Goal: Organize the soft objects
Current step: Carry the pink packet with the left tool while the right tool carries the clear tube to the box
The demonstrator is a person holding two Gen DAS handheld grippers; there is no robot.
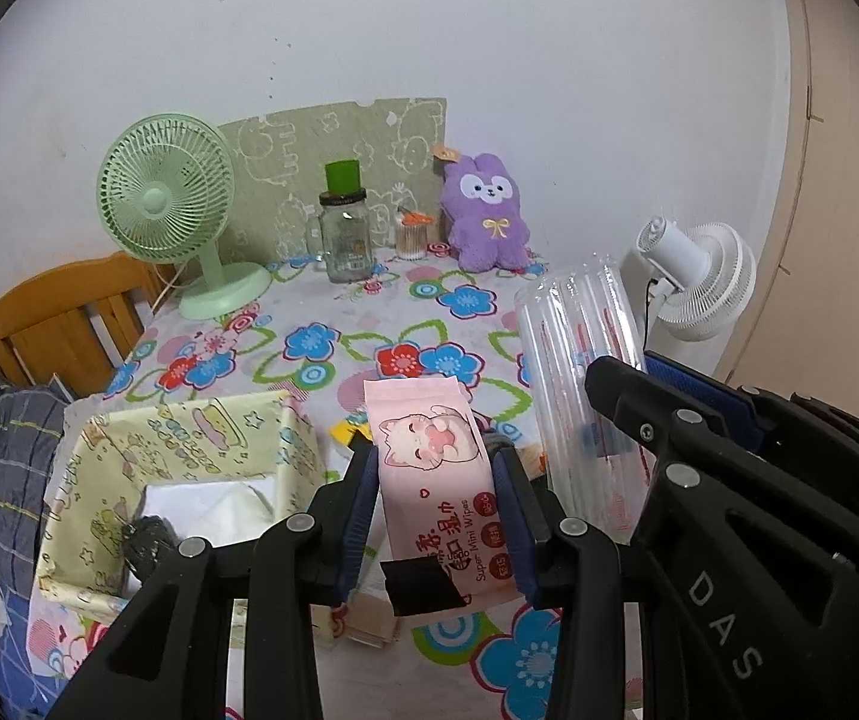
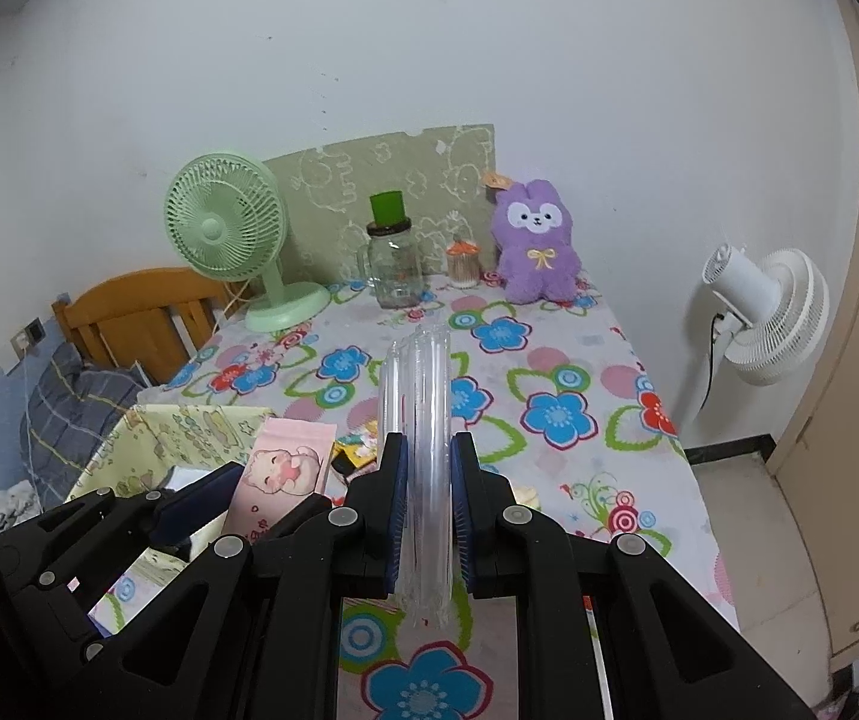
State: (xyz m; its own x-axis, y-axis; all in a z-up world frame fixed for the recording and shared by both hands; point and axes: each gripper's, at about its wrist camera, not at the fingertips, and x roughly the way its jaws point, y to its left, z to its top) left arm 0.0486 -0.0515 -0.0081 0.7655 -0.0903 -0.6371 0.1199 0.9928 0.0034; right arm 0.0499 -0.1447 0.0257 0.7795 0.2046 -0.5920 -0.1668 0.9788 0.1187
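Above the flowered table (image 1: 321, 300), your left gripper (image 1: 436, 498) clamps the pink wipes pack (image 1: 438, 480) and your right gripper (image 2: 428, 516) pinches the clear air-cushion sleeve (image 2: 423, 420) edge-on, both lifted clear, presumably for the yellow box (image 1: 129, 450) alongside.

The pink wipes pack (image 1: 438, 480) carries the English line "Super Mini Wipes" beside large red Chinese characters, too distorted to read surely. White letters "DAS" stand on the black body of the right claw (image 1: 723, 624). Small print elsewhere is illegible.
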